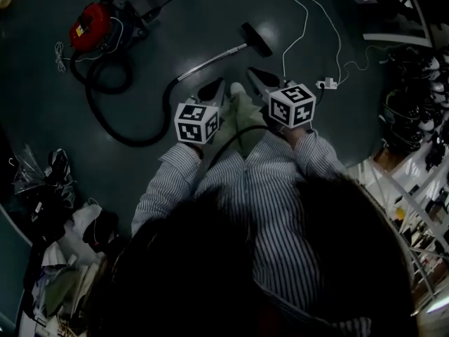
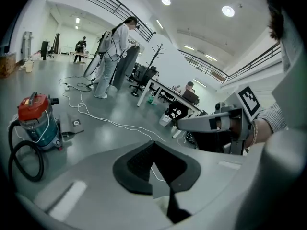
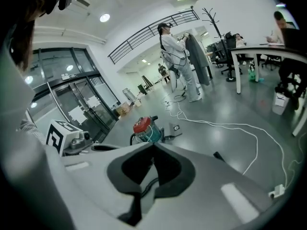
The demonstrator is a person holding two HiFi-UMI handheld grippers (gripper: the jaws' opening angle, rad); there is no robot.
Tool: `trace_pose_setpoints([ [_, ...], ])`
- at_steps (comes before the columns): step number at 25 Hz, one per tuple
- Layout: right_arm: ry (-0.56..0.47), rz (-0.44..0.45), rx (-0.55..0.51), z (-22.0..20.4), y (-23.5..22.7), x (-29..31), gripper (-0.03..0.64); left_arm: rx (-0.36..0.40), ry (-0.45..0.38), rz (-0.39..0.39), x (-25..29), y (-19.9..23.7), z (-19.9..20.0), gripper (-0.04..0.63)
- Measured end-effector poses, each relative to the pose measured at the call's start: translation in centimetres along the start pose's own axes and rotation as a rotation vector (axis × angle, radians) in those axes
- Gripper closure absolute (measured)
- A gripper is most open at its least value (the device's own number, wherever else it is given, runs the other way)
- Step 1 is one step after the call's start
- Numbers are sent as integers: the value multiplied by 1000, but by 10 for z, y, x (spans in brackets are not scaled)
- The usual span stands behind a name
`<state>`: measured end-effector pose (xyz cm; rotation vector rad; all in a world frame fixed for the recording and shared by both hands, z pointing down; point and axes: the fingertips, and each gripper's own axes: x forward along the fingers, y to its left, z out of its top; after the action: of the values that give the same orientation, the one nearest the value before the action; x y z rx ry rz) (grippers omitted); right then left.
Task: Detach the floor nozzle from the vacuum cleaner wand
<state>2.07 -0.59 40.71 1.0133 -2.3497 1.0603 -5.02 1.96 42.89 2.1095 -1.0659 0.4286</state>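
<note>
Head view: the person's head [image 1: 280, 258] hides the near floor [image 1: 42, 118]; where wand [image 1: 210, 62] meets floor nozzle [image 1: 257, 39] is too small for me to judge.

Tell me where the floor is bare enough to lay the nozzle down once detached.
Bare floor lies between the red vacuum and the floor nozzle, above the wand, and left of the hose loop. Crowded: bags lower left, shelves right, cable beside the nozzle.

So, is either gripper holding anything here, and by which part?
Nothing is held. The left gripper and right gripper both have jaws shut and empty, clear of the floor nozzle.
</note>
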Motion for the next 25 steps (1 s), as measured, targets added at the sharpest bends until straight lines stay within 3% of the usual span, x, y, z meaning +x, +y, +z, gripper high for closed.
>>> trace_pose_setpoints([
  [6,21,11,82,-34,-41,44,615,59,62,67,42,39,-32,588],
  [12,45,46,95,-78,-91,121,615,57,103,125,119,100,-93,589],
  [18,20,30,68,-125,-179,188,615,163,147,126,207,155,-160,589],
  [25,60,17,50,-220,-272,261,615,299,203,109,292,228,-258,588],
])
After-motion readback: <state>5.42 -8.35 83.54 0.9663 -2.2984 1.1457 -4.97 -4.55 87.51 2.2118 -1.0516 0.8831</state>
